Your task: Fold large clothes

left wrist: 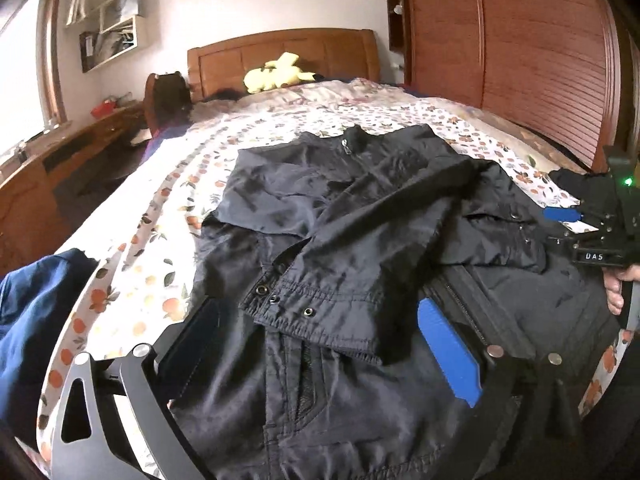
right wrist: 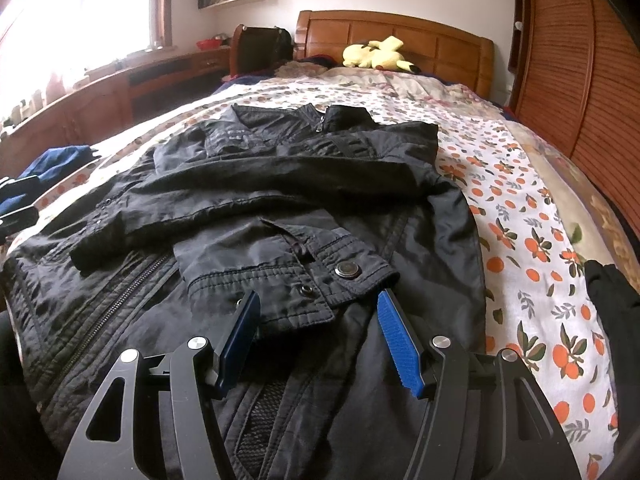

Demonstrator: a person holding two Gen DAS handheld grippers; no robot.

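Jaws of both grippers gape; black jacket (right wrist: 280, 208) hem cut off.

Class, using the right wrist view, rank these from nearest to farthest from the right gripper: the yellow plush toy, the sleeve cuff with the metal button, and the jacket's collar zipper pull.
1. sleeve cuff: just ahead of the right gripper, between its fingers.
2. collar zipper pull: mid-bed, at the jacket's top.
3. yellow plush toy: far end, against the headboard.
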